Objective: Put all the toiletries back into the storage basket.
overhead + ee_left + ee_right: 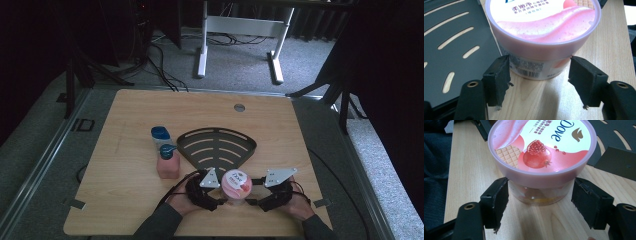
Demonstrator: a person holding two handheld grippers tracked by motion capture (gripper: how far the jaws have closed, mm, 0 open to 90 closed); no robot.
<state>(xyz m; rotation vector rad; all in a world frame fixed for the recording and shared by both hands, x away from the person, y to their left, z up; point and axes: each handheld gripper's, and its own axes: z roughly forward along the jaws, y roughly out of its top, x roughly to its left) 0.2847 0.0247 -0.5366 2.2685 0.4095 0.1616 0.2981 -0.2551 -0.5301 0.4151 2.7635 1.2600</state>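
Note:
A pink Dove tub point(236, 184) with a pomegranate picture on its lid stands upright on the wooden table point(125, 200) near the front edge. My left gripper point(220, 193) is at its left side and my right gripper point(252, 193) at its right. In the left gripper view the tub point(544, 22) sits between the jaws of the left gripper point(540, 72), whose pads stand beside its clear lower wall without squeezing it. The right gripper view shows the tub point(541, 147) likewise between the spread jaws of the right gripper point(540, 192), with a small gap at the right pad point(589, 202).
A black slotted fan-shaped tray point(217, 145) lies just behind the tub. To its left stand a pink bottle with a blue cap point(168, 162) and a pale blue-capped bottle point(161, 136). A round grommet point(239, 107) is at the table's far edge.

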